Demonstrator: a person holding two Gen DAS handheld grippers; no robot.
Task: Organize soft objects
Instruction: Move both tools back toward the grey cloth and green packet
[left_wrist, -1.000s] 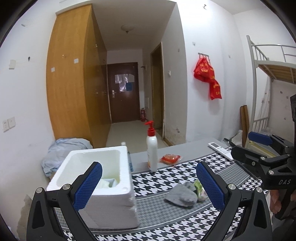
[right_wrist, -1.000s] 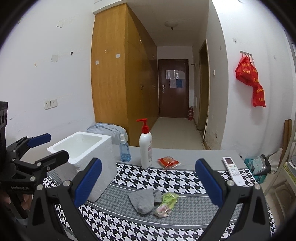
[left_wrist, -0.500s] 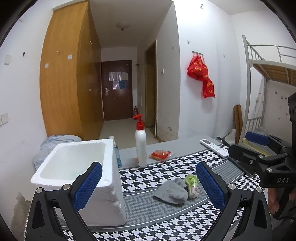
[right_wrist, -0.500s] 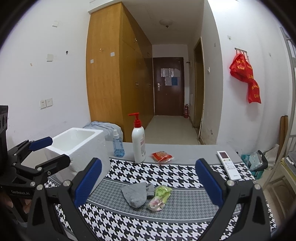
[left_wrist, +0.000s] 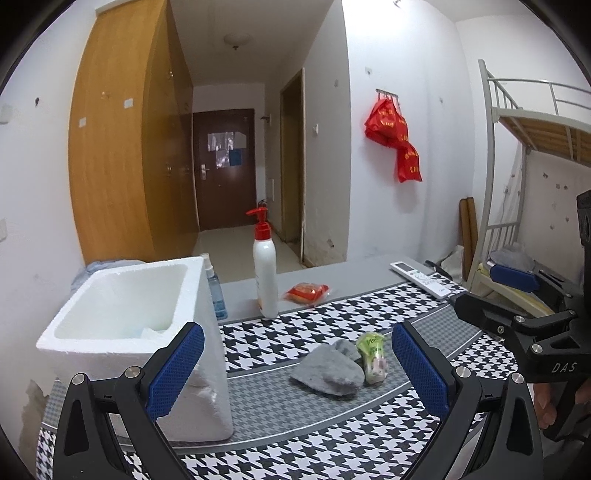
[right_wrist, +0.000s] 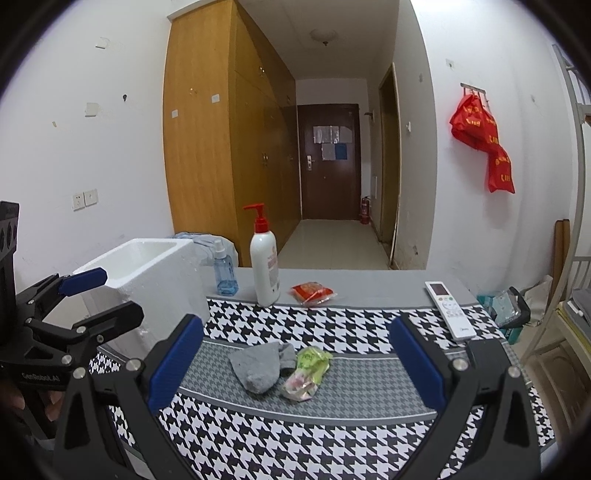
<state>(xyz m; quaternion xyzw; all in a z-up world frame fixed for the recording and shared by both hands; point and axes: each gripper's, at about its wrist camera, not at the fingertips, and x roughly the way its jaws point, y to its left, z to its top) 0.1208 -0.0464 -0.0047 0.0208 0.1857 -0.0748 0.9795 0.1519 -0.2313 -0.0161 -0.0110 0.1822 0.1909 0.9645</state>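
A grey sock (left_wrist: 327, 371) (right_wrist: 260, 363) lies crumpled on the houndstooth table mat, touching a green snack packet (left_wrist: 373, 356) (right_wrist: 308, 373) on its right. A red packet (left_wrist: 306, 291) (right_wrist: 312, 291) lies further back. A white foam box (left_wrist: 122, 314) (right_wrist: 147, 273) stands at the left; something pale lies inside. My left gripper (left_wrist: 297, 373) is open and empty, held above the table in front of the sock. My right gripper (right_wrist: 293, 363) is open and empty, framing the sock and packet. Each gripper also shows in the other's view, the right (left_wrist: 513, 295) and the left (right_wrist: 88, 295).
A white pump bottle with red top (left_wrist: 265, 273) (right_wrist: 264, 264) and a small blue spray bottle (right_wrist: 225, 275) stand at the back beside the box. A white remote (left_wrist: 421, 278) (right_wrist: 448, 310) lies at the right rear. A bunk bed frame (left_wrist: 517, 147) stands right of the table.
Both grippers have drifted lower and slightly closer to the table, and the left view has swung right, so the box top looks flatter. Sock and packets have not moved. Both grippers stay open.
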